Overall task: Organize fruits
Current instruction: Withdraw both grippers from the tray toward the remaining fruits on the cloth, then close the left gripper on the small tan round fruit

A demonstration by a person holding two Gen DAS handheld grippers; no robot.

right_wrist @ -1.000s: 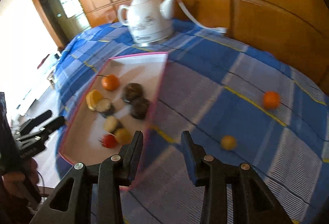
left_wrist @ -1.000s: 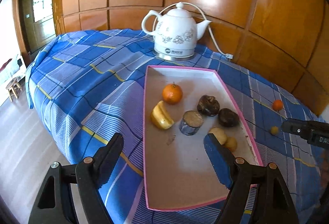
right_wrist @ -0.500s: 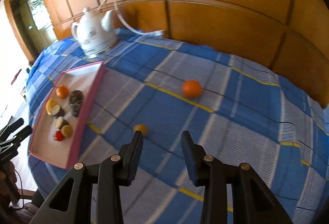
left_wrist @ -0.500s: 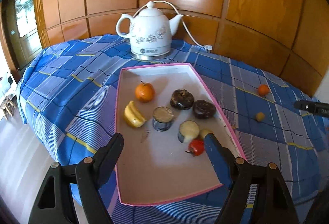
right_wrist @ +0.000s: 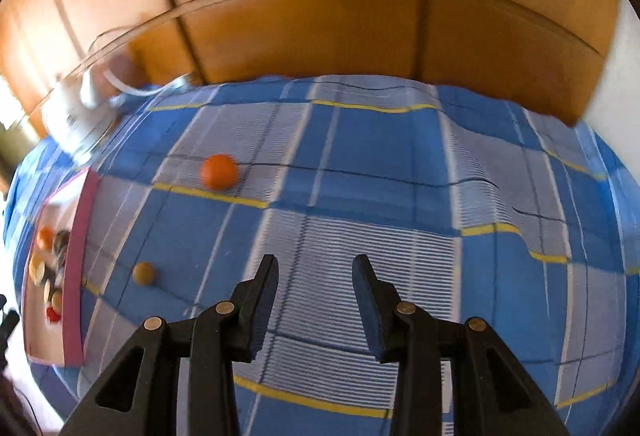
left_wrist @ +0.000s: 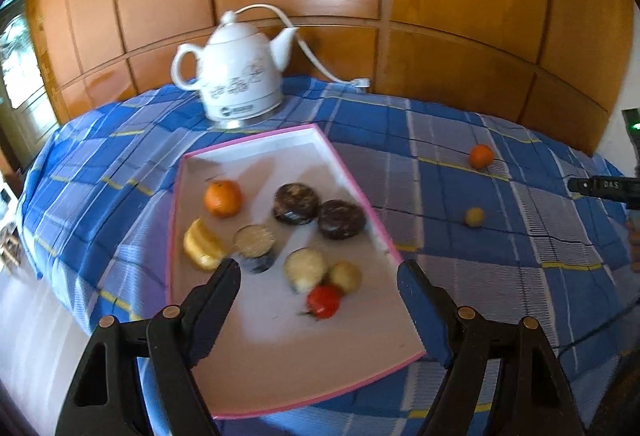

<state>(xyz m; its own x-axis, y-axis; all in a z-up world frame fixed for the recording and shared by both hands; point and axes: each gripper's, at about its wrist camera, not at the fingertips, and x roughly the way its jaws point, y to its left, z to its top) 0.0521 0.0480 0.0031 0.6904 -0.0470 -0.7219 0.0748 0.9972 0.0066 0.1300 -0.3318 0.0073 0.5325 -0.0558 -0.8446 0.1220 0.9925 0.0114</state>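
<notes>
A pink-rimmed tray point(left_wrist: 352, 183) on the blue plaid cloth holds an orange point(left_wrist: 223, 198), a yellow piece point(left_wrist: 202, 245), two dark round fruits point(left_wrist: 296, 198), two cut pieces point(left_wrist: 254, 243), a pale fruit point(left_wrist: 345, 276) and a red tomato point(left_wrist: 323, 301). My left gripper point(left_wrist: 318, 278) is open and empty, above the tray's near half. A loose orange point(right_wrist: 219, 171) and a small yellow fruit point(right_wrist: 143, 273) lie on the cloth, also in the left wrist view point(left_wrist: 481, 156) point(left_wrist: 474, 216). My right gripper point(right_wrist: 315, 270) is open and empty over bare cloth, to the right of both.
A white electric kettle point(left_wrist: 240, 81) with its cord stands behind the tray against the wooden wall panels point(left_wrist: 440, 15). The tray shows at the left edge of the right wrist view point(right_wrist: 76, 260). The table edge drops off at the left.
Both views have swung right. The right gripper has moved right, away from the tray, over open cloth. The left gripper stays open over the tray. Nothing was picked up.
</notes>
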